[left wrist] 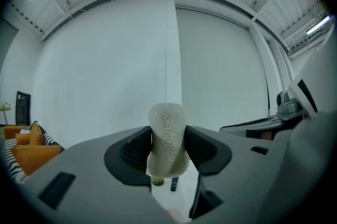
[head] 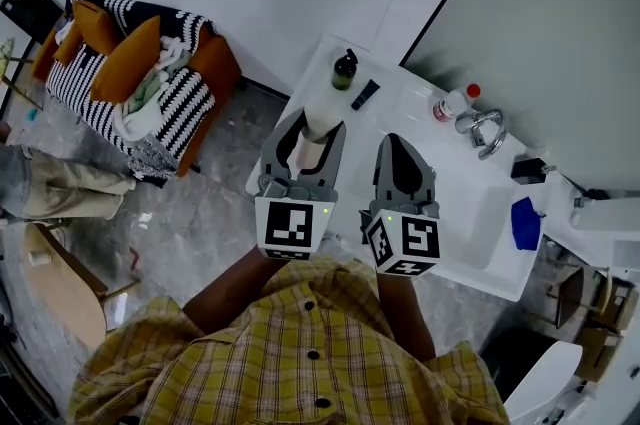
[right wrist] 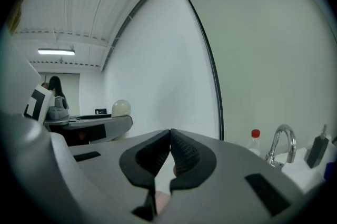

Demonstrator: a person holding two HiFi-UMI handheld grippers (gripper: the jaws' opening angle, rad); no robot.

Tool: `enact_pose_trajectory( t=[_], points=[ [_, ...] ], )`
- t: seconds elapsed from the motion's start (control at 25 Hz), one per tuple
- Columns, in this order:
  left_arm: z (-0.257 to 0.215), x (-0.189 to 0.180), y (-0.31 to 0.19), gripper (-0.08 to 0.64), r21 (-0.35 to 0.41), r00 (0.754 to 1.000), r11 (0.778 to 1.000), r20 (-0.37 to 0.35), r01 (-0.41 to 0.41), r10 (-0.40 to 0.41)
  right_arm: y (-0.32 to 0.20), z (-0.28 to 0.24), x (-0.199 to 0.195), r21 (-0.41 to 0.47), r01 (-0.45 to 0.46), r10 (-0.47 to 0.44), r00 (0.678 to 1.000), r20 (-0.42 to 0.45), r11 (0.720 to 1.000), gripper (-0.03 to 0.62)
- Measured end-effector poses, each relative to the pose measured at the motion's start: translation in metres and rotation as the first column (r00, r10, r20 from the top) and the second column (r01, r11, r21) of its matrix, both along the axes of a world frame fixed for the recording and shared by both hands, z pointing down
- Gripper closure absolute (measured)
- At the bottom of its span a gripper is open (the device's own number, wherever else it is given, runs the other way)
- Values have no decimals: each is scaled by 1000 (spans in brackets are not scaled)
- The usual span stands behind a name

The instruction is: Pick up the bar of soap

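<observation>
A pale, off-white bar of soap [left wrist: 167, 138] with raised lettering stands upright between the jaws of my left gripper [left wrist: 168, 150], which is shut on it. In the head view the soap [head: 318, 125] sticks out past the left gripper [head: 306, 141], held above the left end of the white sink counter [head: 400, 128]. My right gripper [head: 404, 165] hangs beside it over the counter. Its jaws [right wrist: 170, 150] are shut tip to tip with nothing between them. From the right gripper view the soap [right wrist: 121, 107] shows as a pale rounded top above the left gripper.
On the counter stand a dark green bottle [head: 344, 70], a black tube [head: 365, 94], a clear bottle with a red cap [head: 452, 103] and a chrome tap [head: 487, 130]. A blue cloth [head: 526, 223] lies at the basin's right. A striped sofa with orange cushions [head: 130, 73] stands left.
</observation>
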State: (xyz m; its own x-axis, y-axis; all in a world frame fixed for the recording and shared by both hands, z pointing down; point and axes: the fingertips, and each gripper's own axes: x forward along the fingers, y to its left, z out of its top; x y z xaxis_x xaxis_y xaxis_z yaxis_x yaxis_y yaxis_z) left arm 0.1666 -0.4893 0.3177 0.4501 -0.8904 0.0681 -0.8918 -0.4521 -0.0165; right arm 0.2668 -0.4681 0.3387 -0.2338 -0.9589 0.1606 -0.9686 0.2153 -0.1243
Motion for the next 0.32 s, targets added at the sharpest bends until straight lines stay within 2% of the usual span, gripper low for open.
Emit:
enact_pose_trajectory(
  t=[0.32],
  points=[
    [-3, -1, 0, 357, 0, 1000, 1000, 4, -3, 3, -1, -10, 4, 18, -12, 12, 1000, 2, 1000, 572]
  ],
)
